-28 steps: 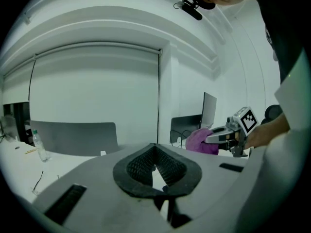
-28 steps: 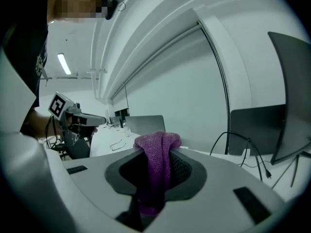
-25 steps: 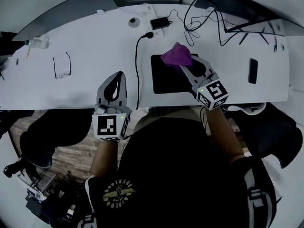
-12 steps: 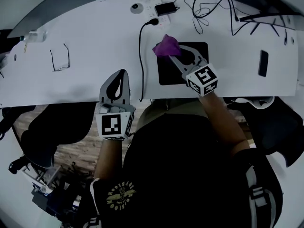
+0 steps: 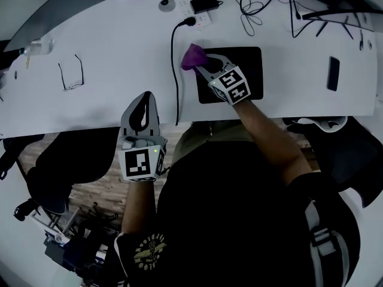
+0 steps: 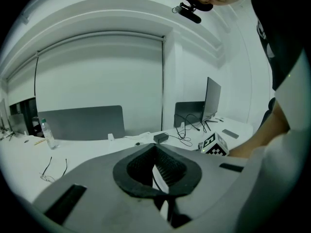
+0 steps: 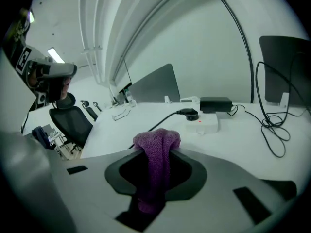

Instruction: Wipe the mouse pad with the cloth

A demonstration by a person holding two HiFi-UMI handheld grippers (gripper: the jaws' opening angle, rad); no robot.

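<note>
The black mouse pad [image 5: 250, 64] lies on the white desk [image 5: 108, 58], right of centre. My right gripper [image 5: 200, 66] reaches across it from the near side and is shut on the purple cloth [image 5: 192, 56], which bunches at the pad's far left corner, partly over the bare desk. In the right gripper view the cloth [image 7: 156, 152] is pinched at the tips of my right gripper [image 7: 158, 147] and hangs down between the jaws. My left gripper [image 5: 146, 97] rests at the desk's near edge, left of the pad, shut with nothing in it; its jaws [image 6: 155, 147] meet at the tips.
A black power cord [image 5: 174, 70] runs down the desk just left of the pad from a power strip and adapter [image 5: 203, 6]. Glasses [image 5: 70, 73] lie far left, a phone [image 5: 333, 73] right of the pad, tangled cables [image 5: 263, 5] at the back.
My right gripper has carried the cloth leftward across the pad, from its far middle to its far left corner. The left gripper has stayed at the desk edge.
</note>
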